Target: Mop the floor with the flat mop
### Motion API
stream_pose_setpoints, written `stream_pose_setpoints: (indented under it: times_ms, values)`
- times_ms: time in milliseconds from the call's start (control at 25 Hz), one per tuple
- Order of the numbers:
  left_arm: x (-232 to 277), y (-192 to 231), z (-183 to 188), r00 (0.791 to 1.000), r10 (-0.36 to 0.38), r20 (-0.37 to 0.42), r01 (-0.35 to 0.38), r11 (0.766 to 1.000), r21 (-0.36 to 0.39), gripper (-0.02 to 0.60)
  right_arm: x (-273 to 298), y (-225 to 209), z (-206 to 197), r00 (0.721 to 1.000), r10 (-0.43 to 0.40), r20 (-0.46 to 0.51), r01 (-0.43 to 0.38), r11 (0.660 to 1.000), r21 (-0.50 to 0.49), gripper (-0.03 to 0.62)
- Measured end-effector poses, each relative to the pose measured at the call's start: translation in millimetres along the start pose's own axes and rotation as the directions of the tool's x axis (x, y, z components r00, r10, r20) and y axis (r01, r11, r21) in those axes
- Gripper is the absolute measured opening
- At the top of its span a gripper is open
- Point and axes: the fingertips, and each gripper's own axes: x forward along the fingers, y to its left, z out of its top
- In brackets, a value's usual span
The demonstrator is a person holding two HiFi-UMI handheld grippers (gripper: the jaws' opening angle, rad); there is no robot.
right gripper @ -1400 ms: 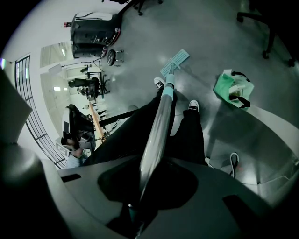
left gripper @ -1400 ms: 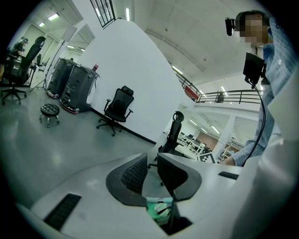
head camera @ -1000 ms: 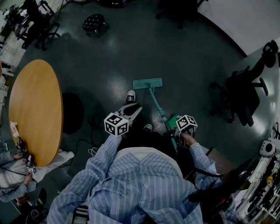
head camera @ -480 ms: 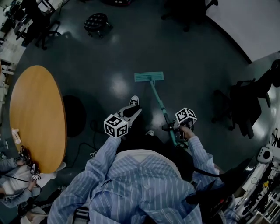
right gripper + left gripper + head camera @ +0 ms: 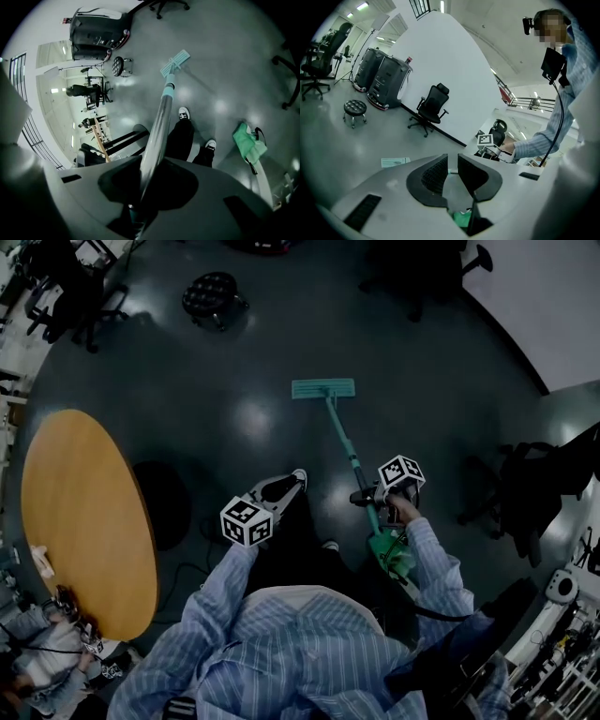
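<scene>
Right gripper view shows your right gripper point(image 5: 149, 176) clamped on the flat mop's handle point(image 5: 158, 124). The handle runs out to the teal mop head point(image 5: 175, 63), which lies flat on the grey floor point(image 5: 220, 70). In the head view the mop head sits ahead of your shoes point(image 5: 298, 475), well apart from the round wooden table point(image 5: 84, 512). Your left gripper point(image 5: 452, 168) holds nothing, its jaws a narrow gap apart, left of the handle.

Teal flat mop point(image 5: 347, 448), slanted, seemingly grounded
</scene>
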Motion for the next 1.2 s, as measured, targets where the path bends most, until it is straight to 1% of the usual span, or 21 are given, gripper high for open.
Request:
stream_pose_setpoints:
  times_ms: [360,440,560,720,840,960,1080,1200]
  values:
    - [34.2,87.4,77.4,1.0,-0.003,0.022,0.003,1.0,0.006,0.069,-7.9,82.3,166.4,0.999,-0.011,0.037,0.012,1.0,-0.006,0.097]
    - [38.8,105.4,89.4,1.0,0.004,0.03,-0.004,1.0,0.006,0.069,-6.4,98.5,203.7,0.999,-0.017,0.045,0.018,1.0,-0.013,0.097]
    - [38.8,128.6,97.9,0.999,0.017,0.036,-0.017,1.0,-0.007,0.069,-1.3,117.5,252.6,0.998,-0.039,0.049,0.04,0.999,-0.024,0.097]
    - [32.4,153.0,98.9,0.997,0.046,0.056,-0.043,0.997,-0.057,0.069,1.5,140.2,313.2,0.995,-0.071,0.063,0.073,0.997,-0.025,0.095]
    - [36.1,170.9,90.7,0.996,0.073,0.057,-0.068,0.994,-0.09,0.069,-1.4,152.8,366.7,0.992,-0.069,0.103,0.069,0.998,0.005,0.083]
    - [38.3,179.7,75.5,0.995,0.09,0.039,-0.085,0.989,-0.121,0.069,-5.7,159.7,413.9,0.986,-0.064,0.152,0.057,0.997,0.051,0.069]
    - [28.0,184.9,61.2,0.994,0.11,0.022,-0.106,0.983,-0.151,0.069,-5.0,175.9,435.8,0.983,-0.061,0.171,0.047,0.995,0.085,0.063]
    - [18.1,187.1,54.6,0.991,0.129,0.018,-0.124,0.979,-0.163,0.069,-2.8,187.8,441.3,0.981,-0.062,0.184,0.046,0.995,0.09,0.061]
